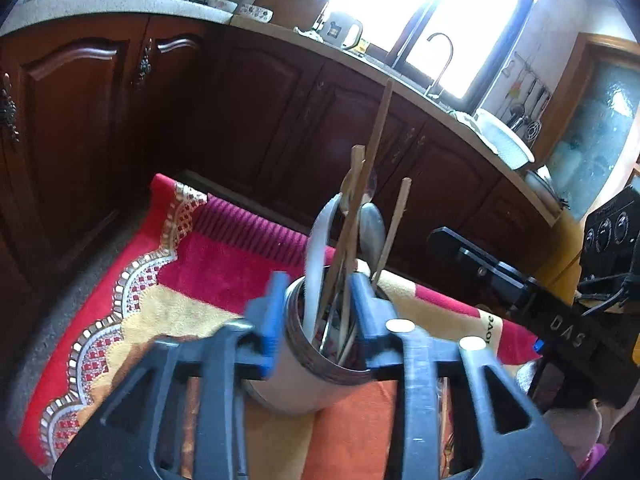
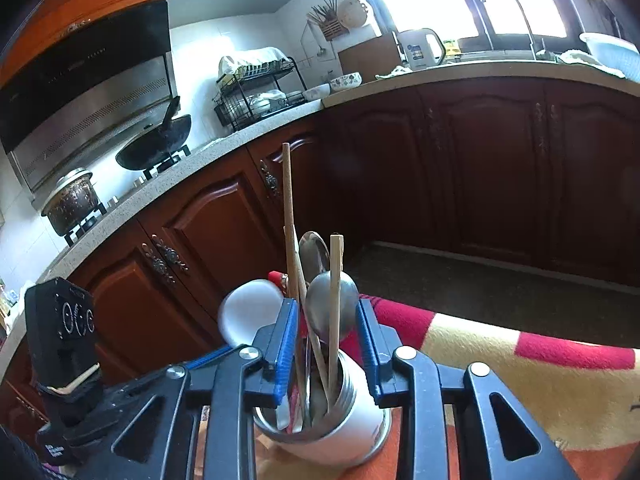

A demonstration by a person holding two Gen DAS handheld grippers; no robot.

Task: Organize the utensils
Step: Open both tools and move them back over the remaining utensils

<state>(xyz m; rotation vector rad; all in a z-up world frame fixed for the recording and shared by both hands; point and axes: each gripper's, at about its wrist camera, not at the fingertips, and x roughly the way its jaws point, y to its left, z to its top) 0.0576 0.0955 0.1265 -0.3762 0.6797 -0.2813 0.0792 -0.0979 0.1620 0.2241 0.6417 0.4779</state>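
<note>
Blue-padded, the left gripper [image 1: 318, 316] stood part open astride the utensil holder [image 1: 308, 364], pads just off its rim. Chopsticks [image 1: 376, 160] and spoons [image 1: 374, 232] stood inside it on the red patterned cloth [image 1: 208, 256]. Likewise the right gripper [image 2: 328, 340] gaped around the utensils, gripping nothing. Dark cabinets [image 1: 120, 120] stood beyond.

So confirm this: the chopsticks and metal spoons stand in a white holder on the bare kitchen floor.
Wrong on one count: the holder with chopsticks and spoons stands on a red and yellow patterned cloth, not bare floor. The left wrist view shows it.
</note>
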